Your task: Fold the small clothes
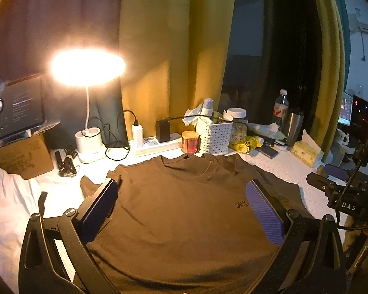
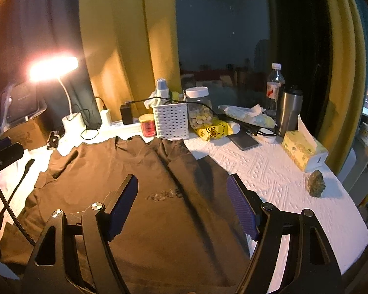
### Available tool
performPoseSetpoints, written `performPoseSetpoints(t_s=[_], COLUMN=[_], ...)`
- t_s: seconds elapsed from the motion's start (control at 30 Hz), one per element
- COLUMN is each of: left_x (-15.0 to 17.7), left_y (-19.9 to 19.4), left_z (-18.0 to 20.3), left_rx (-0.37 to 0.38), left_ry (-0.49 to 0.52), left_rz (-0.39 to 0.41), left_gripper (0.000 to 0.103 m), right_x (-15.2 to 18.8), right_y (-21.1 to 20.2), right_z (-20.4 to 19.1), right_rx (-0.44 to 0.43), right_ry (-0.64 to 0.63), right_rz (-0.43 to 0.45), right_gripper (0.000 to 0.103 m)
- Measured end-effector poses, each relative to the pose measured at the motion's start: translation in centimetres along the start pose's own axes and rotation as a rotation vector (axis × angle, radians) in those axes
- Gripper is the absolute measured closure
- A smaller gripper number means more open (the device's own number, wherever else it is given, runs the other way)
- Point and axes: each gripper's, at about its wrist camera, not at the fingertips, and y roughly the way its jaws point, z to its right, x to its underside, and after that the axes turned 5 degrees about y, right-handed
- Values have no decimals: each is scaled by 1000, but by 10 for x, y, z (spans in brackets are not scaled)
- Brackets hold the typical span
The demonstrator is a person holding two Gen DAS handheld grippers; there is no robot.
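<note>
A brown T-shirt point(image 1: 179, 210) lies spread on the white-covered table, collar toward the far clutter, small dark print on the chest. It also shows in the right wrist view point(image 2: 135, 183), with its right sleeve folded in over the body. My left gripper point(image 1: 182, 196) hovers open above the shirt's chest, blue pads wide apart, holding nothing. My right gripper point(image 2: 182, 191) is open above the shirt's right side, empty. The right gripper's body shows at the right edge of the left wrist view point(image 1: 341, 191).
Along the back stand a lit desk lamp point(image 1: 88, 134), power strip point(image 1: 157, 144), red jar point(image 1: 190, 142), white basket point(image 1: 214, 134), glass jar point(image 2: 200, 109), bottle point(image 2: 274, 85) and steel tumbler point(image 2: 288, 110). A phone point(image 2: 243, 139), tissue box point(image 2: 304, 152) and small stone point(image 2: 316, 183) lie right.
</note>
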Motion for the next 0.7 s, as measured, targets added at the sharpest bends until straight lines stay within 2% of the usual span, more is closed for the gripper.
performPoseSetpoints(t_s=[0.7], left_x=[-8], left_y=[107], left_z=[5], left_rx=[3], left_ry=[-29], left_rz=[-170], left_gripper=[1], right_x=[-20], right_y=[116], right_z=[59], right_rx=[42], right_ry=[1], right_rz=[-156], right_gripper=[25])
